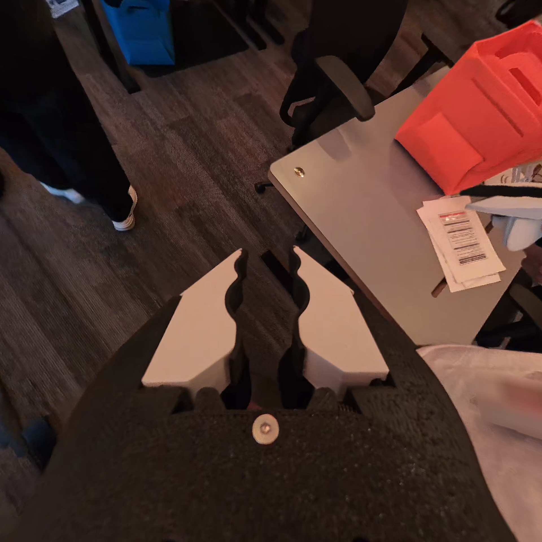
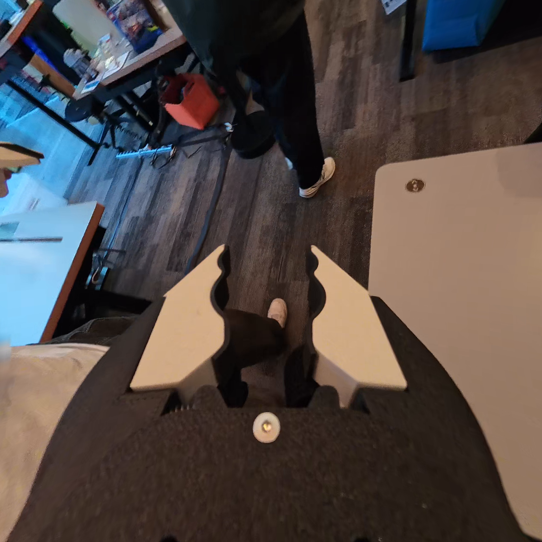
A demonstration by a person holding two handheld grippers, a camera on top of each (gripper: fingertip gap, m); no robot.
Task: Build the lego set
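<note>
The left gripper [image 1: 268, 255] is closest to its camera. Its two white fingers [image 1: 205, 316] have a small gap between them, and nothing is in the gap. It hangs over the dark floor [image 1: 164, 164], just off the near edge of a grey table [image 1: 360, 211]. The table corner is just ahead and to the right of the fingertips.

On that table lie some white papers [image 1: 460, 249], near the far side. A red box-shaped thing [image 1: 475, 117] is held above the table. I cannot see any lego pieces in either view.

The right gripper [image 2: 268, 255] is spread wider and holds nothing too. It is also over the floor, with the rounded table corner [image 2: 381, 173] close on its right. A person in dark trousers and white shoes [image 2: 318, 179] stands ahead on the floor. There is open floor between the gripper and that person. Farther left are desks [image 2: 73, 223] and a red bag [image 2: 190, 102].
</note>
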